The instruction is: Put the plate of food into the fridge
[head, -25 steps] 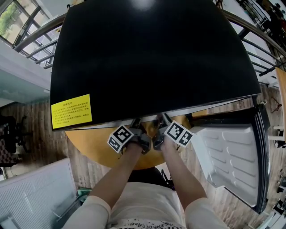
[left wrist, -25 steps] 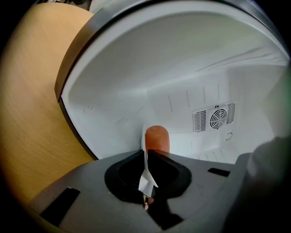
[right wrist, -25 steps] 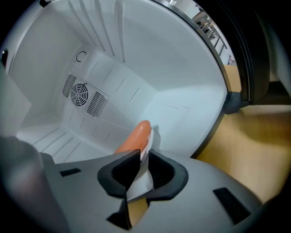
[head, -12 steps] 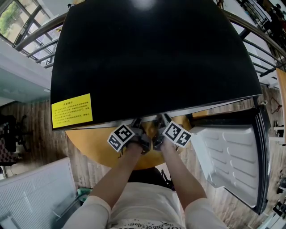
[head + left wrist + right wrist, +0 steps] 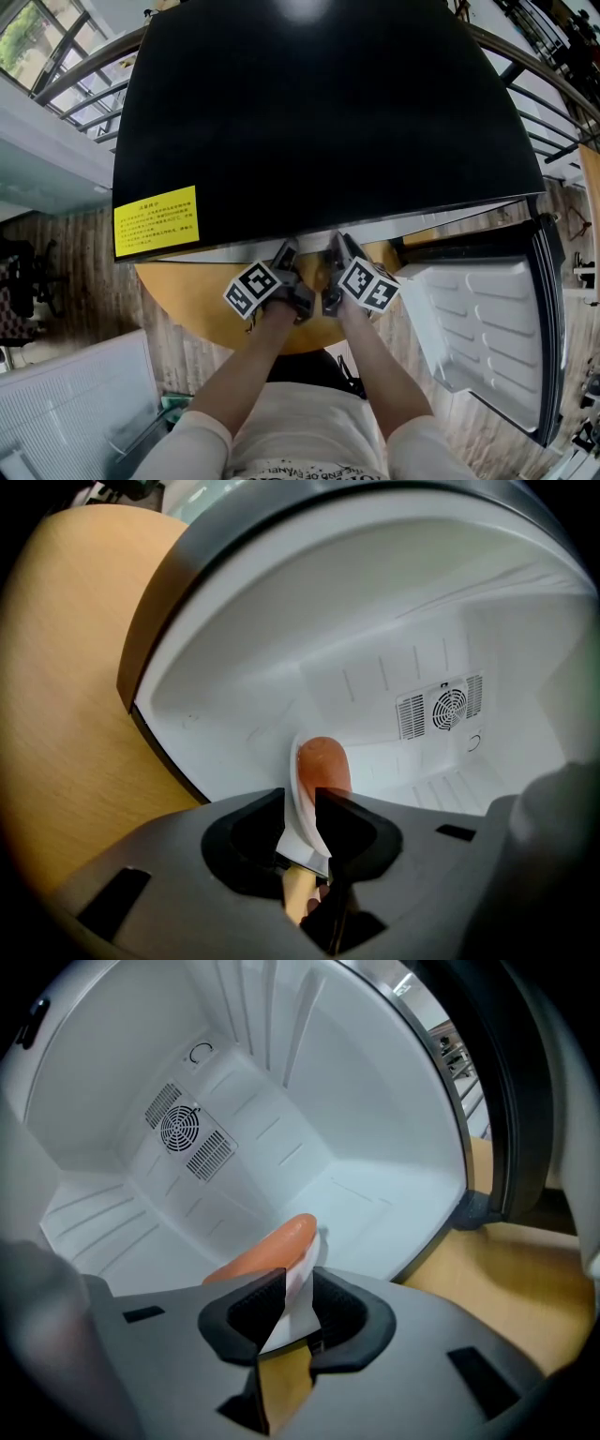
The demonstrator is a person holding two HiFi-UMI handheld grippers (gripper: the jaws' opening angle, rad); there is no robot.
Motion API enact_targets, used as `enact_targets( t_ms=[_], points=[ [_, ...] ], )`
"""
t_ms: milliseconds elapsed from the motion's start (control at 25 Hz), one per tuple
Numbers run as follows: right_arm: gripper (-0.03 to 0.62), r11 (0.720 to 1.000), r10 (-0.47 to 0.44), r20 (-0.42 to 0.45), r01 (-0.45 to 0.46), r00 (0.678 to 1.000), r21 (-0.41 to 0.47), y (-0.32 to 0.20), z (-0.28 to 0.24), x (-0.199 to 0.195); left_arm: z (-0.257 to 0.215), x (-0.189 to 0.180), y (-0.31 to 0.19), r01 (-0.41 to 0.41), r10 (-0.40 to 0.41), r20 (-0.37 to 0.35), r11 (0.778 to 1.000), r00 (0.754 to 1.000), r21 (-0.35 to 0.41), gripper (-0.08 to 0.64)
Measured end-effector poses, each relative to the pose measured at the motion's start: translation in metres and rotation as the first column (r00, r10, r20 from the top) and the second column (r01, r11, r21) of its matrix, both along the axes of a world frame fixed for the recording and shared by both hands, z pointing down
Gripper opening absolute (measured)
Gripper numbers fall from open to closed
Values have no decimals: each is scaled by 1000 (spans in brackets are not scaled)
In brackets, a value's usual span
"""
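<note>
A white plate carrying an orange-red sausage is held on edge between both grippers at the mouth of the open fridge. My left gripper is shut on the plate's rim. On the opposite rim of the plate my right gripper is shut too, with the sausage just past it. From the head view, the left gripper and right gripper sit side by side under the black fridge top; the plate is hidden there.
The fridge's white inside has a round fan vent on its back wall. Its door hangs open at the right. The fridge stands on a round wooden table. A yellow label is on the fridge top. Railings run behind.
Almost nothing: both grippers stay shut on the plate at the fridge opening, and the right one has shifted very slightly left.
</note>
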State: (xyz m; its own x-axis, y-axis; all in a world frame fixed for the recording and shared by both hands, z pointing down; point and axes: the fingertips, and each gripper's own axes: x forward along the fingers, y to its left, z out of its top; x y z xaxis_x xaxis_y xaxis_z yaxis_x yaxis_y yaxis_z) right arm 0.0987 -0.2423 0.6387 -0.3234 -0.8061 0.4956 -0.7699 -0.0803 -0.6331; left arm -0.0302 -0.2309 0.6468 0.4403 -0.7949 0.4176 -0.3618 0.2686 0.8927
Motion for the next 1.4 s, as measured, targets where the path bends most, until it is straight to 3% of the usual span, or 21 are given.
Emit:
enact_targets(
  t_ms=[160,280,600,720,840,1000,1120,1240,1400],
  points=[
    [86,1000,13,7,-13,1000,4,5,-3,6,-3,0,7,-18,18,1,1000,1000,2,107],
    [86,1000,-6,-9,6,1000,3,17,-6,7,-10,3,23,-92,91,49,995,995,22,107],
    [78,991,-124,-161,129,979,18,62,-40,7,-50,-11,70,-324,291,258,941,921,99,107],
    [77,985,-160,-198,168,967,28,83,-57,3,-69,-17,83,-413,344,363,901,866,130,106],
    [74,973,-203,-196,220,959,70,102,-83,-7,-96,-23,98,-496,360,494,851,792,175,82],
    [45,961,-237,-119,250,964,114,114,-118,-16,-132,-25,111,-575,352,599,786,719,228,50],
    [34,958,-239,-41,243,970,151,127,-144,-18,-152,-17,127,-626,381,608,737,696,255,35],
    [31,945,-259,-67,268,963,190,145,-165,-23,-170,-8,148,-671,426,594,688,682,277,25],
    [28,938,-270,-112,287,956,192,170,-174,-28,-176,-5,166,-729,452,644,636,618,253,25]
  ],
)
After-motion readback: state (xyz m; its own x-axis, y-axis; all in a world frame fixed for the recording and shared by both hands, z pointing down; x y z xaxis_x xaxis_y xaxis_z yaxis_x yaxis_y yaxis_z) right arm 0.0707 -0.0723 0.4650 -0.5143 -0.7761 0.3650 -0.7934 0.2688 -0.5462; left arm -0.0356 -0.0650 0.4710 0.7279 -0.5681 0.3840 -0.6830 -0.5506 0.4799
